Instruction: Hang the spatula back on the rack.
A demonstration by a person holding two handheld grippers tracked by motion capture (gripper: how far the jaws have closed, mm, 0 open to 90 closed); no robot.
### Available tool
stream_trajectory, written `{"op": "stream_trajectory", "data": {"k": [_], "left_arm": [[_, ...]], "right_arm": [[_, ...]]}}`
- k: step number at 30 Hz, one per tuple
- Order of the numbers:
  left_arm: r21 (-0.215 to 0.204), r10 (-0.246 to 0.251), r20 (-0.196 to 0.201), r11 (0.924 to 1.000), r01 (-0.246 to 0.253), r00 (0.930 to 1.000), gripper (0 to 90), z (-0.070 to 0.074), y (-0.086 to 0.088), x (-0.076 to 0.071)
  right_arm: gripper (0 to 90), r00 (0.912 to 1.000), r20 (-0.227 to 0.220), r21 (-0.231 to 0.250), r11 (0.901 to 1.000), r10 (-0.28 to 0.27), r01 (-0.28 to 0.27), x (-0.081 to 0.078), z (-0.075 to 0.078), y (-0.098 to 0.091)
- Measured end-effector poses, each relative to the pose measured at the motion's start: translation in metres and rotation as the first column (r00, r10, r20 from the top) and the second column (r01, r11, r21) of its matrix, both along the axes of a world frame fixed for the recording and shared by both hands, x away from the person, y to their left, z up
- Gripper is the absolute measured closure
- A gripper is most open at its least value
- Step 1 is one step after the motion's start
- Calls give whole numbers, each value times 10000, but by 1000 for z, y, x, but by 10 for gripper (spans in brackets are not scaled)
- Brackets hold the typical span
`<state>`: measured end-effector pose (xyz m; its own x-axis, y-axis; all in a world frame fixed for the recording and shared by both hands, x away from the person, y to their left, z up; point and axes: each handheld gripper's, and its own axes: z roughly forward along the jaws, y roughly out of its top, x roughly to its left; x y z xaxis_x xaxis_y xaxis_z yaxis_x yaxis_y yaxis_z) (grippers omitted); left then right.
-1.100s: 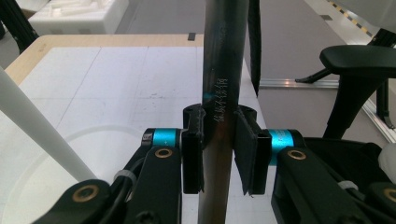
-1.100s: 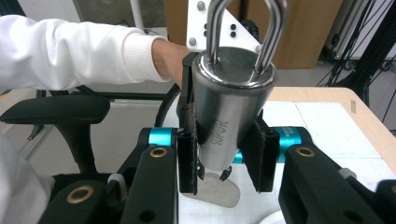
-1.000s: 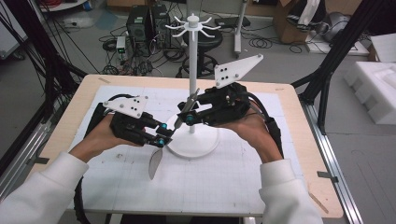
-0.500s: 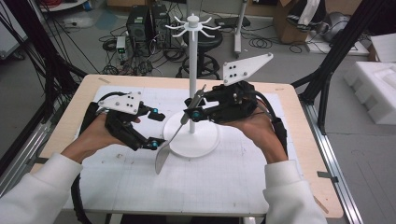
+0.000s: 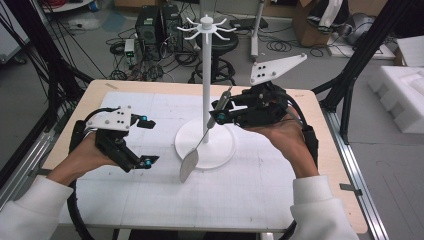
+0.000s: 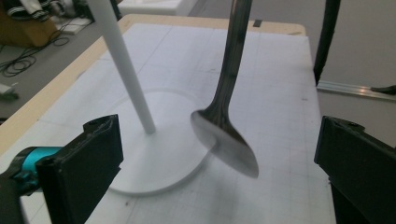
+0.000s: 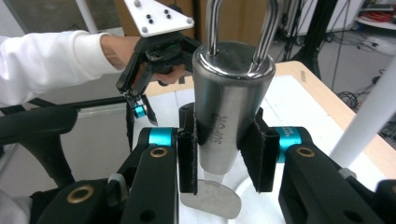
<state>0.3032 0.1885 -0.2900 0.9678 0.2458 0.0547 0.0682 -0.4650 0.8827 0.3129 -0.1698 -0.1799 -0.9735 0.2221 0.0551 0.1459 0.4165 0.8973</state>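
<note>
Nearest the person, two white sleeves (image 5: 30,210) come in over the table (image 5: 320,165), which is covered with a white gridded mat (image 5: 250,200). The left gripper (image 5: 145,141) sits over the left part of the mat with its jaws spread wide and nothing between them. Just to its right a metal spoon (image 5: 189,163) hangs tilted, bowl down (the bowl lies over the near edge of the round base, though whether it touches the base cannot be told). The right gripper (image 5: 216,118) is pinching the spoon's thick handle end (image 7: 232,112), its pads pressed against both sides. Behind the spoon rises a white stand (image 5: 207,75) with hooks at the top. Beyond the table, cables and equipment lie on the floor.
</note>
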Motion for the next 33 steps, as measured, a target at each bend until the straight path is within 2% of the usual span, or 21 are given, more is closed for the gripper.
{"op": "stream_trajectory", "data": {"k": [1, 7, 9, 13, 16, 21, 23, 28, 33], "left_arm": [[1, 26, 12, 10000, -26, 10000, 17, -1, 2, -1], [-62, 627, 201, 9980, -626, 9978, 17, -7, 19, -8], [-154, 798, 144, 9967, -796, 9967, 17, -11, 25, -10], [-171, 1178, 61, 9929, -1177, 9930, 17, -18, 38, -13], [-208, 1380, 25, 9902, -1380, 9904, 17, -22, 44, -15], [-255, 1464, 114, 9889, -1461, 9892, 17, -29, 50, -18], [-466, 1558, -34, 9867, -1558, 9878, 17, -33, 53, -20], [-593, 1667, -183, 9841, -1675, 9858, 17, -43, 60, -25], [-755, 1738, -241, 9816, -1751, 9845, 17, -54, 64, -27]], "right_arm": [[696, 9999, 99, 17, 10000, -70, 70, 1, 1, -1], [696, 9996, 28, -166, 9995, -284, 285, 0, 8, -3], [696, 9990, 153, -216, 9989, -413, 417, 1, 11, -4], [696, 9981, -104, -428, 9973, -609, 604, 3, 16, -5], [696, 9964, -20, -600, 9946, -846, 843, 5, 19, -5], [696, 9946, -104, -840, 9912, -1034, 1022, 7, 24, -4], [696, 9938, -90, -818, 9906, -1109, 1098, 9, 26, -3], [696, 9911, -274, -979, 9871, -1301, 1269, 11, 30, 0], [696, 9884, -119, -1139, 9823, -1511, 1488, 16, 34, 4]]}}
